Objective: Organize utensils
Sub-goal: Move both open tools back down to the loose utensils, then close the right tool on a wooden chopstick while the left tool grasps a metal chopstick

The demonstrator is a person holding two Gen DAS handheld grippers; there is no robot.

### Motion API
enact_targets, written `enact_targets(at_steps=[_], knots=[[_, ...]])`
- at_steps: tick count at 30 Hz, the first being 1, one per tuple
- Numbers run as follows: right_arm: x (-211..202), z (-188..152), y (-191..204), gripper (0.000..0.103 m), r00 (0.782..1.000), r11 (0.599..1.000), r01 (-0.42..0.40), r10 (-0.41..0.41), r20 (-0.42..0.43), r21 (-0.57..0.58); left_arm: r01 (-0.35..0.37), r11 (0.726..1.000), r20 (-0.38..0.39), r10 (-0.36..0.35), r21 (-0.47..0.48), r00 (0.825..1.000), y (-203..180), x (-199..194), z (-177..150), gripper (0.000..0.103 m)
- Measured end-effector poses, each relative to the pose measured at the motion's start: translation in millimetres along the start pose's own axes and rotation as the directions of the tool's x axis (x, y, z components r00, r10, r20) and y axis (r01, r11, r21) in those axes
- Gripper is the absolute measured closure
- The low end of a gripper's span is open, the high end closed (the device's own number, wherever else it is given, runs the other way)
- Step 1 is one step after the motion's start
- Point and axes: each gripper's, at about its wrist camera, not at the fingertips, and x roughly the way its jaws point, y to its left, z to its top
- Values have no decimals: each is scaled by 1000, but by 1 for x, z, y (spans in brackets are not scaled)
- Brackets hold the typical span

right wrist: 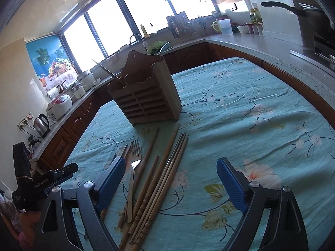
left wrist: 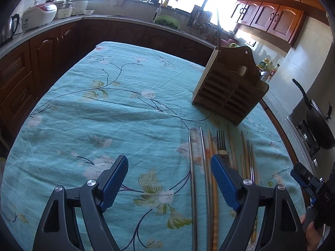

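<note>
A wooden slatted utensil holder stands on the floral teal tablecloth, with one thin stick upright in it; it also shows in the right wrist view. In front of it lie several chopsticks, metal and wooden, and a metal fork, seen also in the right wrist view. My left gripper is open and empty, low over the metal chopsticks. My right gripper is open and empty over the wooden chopsticks; it appears at the left wrist view's right edge.
Kitchen counters wrap around the table. On them are a rice cooker, a kettle, a green colander by the sink and a black pan on the stove at the right.
</note>
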Motion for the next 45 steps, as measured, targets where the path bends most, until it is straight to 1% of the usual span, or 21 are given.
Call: enact_targets(at_steps=[6,8,10,11,13,14,15,16,18,21,22,23,25,27,31,34,35,37,38,42,45], knots=[[11,4,4,15,1000,1000,6,-6,-16,-19,-10,999,-37,11,38,999,-9,12,6,24],[16,6,4,20,1000,1000,14,-15,-25,-21,-16,999,-46,19,52,999,-14,18,9,25],[21,7,5,31,999,1000,20,-21,-39,-21,-16,998,-55,19,62,998,-17,25,13,27],[24,8,4,34,999,1000,23,-24,-45,-19,-16,997,-60,21,70,998,-18,27,14,29],[31,12,4,46,998,999,29,-30,-61,-22,-19,996,-74,26,90,997,-23,35,18,33],[35,14,5,49,997,999,29,-31,-66,-25,-19,995,-84,27,99,996,-25,38,19,37],[39,16,6,54,997,999,29,-31,-72,-28,-19,994,-94,29,107,995,-28,43,22,41],[43,19,7,58,996,999,26,-29,-79,-31,-18,993,-105,30,114,994,-30,48,24,42],[53,23,10,63,995,999,22,-26,-97,-38,-16,992,-124,32,129,992,-34,56,27,46],[71,30,13,67,992,999,14,-21,-127,-51,-22,989,-152,45,150,987,-40,70,35,52],[78,32,14,71,990,998,14,-21,-137,-54,-26,987,-163,51,156,985,-42,76,38,54],[84,34,15,72,989,998,13,-21,-147,-57,-25,986,-173,54,162,983,-43,81,41,56],[97,38,16,73,986,998,18,-28,-164,-67,-29,983,-193,64,180,979,-47,91,44,58],[109,41,18,74,983,997,28,-42,-181,-79,-27,981,-211,68,192,975,-49,98,46,67],[135,44,17,75,970,992,68,-91,-226,-110,-20,976,-254,76,217,964,-53,115,44,73],[153,42,15,78,956,987,94,-127,-265,-133,-37,966,-236,100,256,967,-58,121,43,74],[153,42,17,78,960,983,99,-135,-246,-154,-43,963,-230,107,266,967,-59,122,42,75],[157,41,22,78,956,975,116,-161,-243,-188,-61,954,-212,127,292,969,-63,126,40,79],[158,41,22,78,957,973,121,-167,-238,-198,-69,950,-203,136,304,970,-64,126,38,83],[159,42,20,91,953,965,152,-201,-227,-216,-69,950,-189,131,306,973,-62,129,36,95],[157,42,19,93,954,965,152,-200,-223,-212,-59,954,-187,118,294,975,-59,128,36,98]])
